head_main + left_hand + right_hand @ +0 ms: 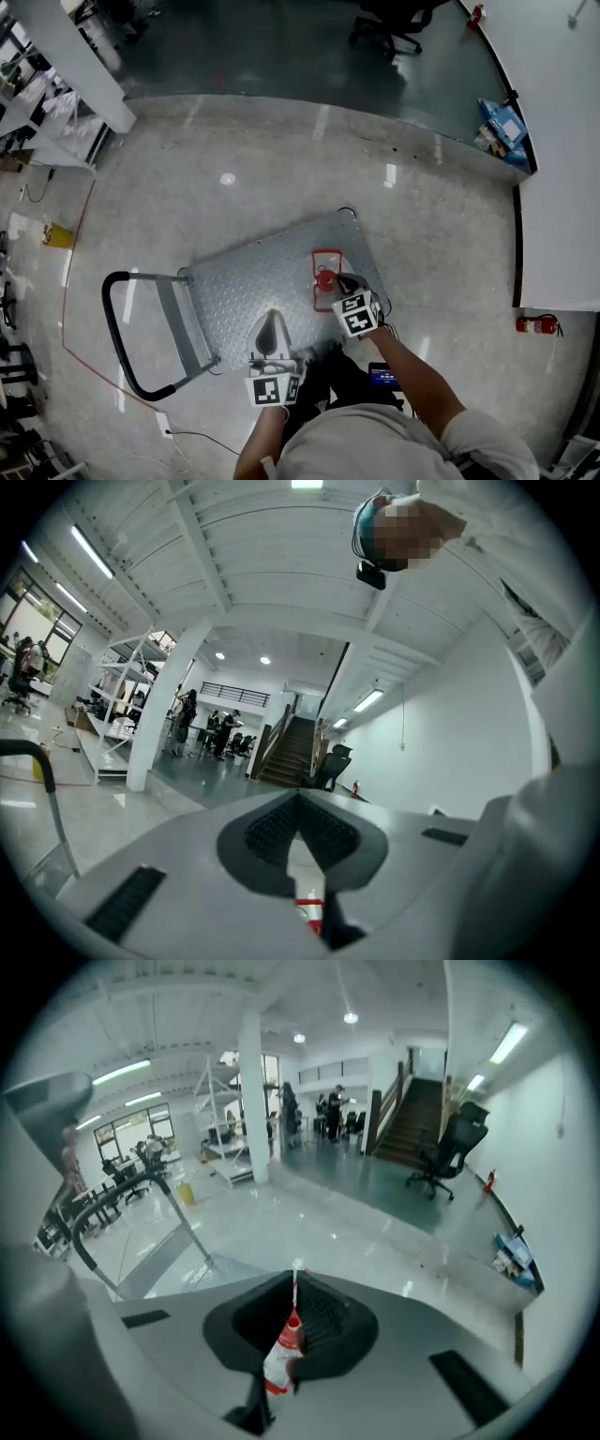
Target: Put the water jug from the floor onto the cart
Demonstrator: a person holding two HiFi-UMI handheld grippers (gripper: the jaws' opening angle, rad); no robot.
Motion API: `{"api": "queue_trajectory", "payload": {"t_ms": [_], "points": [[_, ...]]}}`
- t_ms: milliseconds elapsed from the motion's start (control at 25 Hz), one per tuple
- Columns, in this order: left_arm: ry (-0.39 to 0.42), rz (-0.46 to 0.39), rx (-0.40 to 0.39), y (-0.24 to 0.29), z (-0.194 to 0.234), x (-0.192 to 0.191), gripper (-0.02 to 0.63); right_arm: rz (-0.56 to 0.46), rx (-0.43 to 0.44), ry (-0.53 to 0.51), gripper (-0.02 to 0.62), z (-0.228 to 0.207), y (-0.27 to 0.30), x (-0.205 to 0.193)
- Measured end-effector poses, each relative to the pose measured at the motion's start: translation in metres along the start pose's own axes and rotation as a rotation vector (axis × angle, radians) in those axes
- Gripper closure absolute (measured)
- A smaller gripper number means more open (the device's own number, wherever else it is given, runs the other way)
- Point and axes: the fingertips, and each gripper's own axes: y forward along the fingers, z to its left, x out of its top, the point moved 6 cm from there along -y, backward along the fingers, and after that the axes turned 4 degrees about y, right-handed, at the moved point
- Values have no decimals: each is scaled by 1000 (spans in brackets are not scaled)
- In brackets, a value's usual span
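Observation:
The water jug (325, 277) is clear with a red cap and red trim, and it sits over the right part of the cart's grey metal deck (253, 281). My right gripper (345, 281) is at the jug's top. In the right gripper view, my right gripper (295, 1288) is shut with a thin red-and-white part of the jug (281, 1354) pinched between its jaws. My left gripper (272, 323) hangs over the deck's near edge, apart from the jug, shut and holding nothing. A strip of the jug (311, 913) shows below my left gripper (300, 799) in the left gripper view.
The cart's black push handle (117, 328) stands at its left end. A red fire extinguisher (536, 324) lies by the white wall at right. White shelving (37, 112) and an office chair (394, 28) stand farther off. A cable (187, 436) runs along the polished floor.

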Motion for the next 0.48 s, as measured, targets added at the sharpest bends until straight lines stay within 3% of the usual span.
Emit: {"api": "queue_trajectory", "payload": {"t_ms": [280,360,480], "points": [[-22,-65,-37,-26,-24,37,603,-605,-14,27,583,36,-168,37],[-19,-97,-56,-32,-32,48,603,-675,5,79,583,45,-200,33],[-5,-119,-77,-35,-38,54,603,-631,21,82,583,56,-203,9]]}}
